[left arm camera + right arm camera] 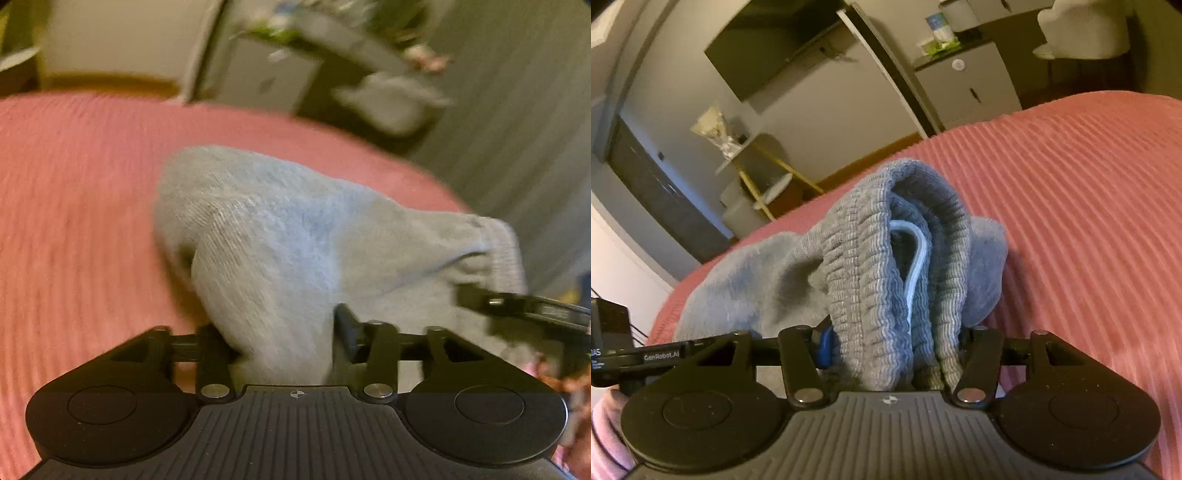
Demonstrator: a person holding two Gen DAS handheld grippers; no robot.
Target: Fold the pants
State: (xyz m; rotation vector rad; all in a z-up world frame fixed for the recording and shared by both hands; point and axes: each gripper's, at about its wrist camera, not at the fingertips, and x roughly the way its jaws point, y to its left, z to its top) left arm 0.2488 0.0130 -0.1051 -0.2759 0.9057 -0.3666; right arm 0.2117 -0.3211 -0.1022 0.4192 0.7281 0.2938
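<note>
Fold in progress, seen along both tools. We see the grey pants [280, 236] bunched on a pink ribbed bed [81, 206], near the bed's edge on the side that faces the room's cabinets; they are not yet laid flat.

Left tool [284, 343]: in the left wrist view a thick fold of the grey fabric runs between its jaws. The left jaw bears against the cloth, while contact at the right jaw is blurred, so we cannot tell whether this grip is firm.

Right tool [894, 350]: in the right wrist view the jaws are clamped on the ribbed waistband [886, 266], doubled over on itself, with a pale drawstring [916, 258] looped in the gap between its layers.

Progress, as we judge it: the waist end is gathered and held, but no flat, squared fold is visible. The legs still lie as a loose heap behind the waistband. Laying out, aligning and the final folds appear to remain.
</note>
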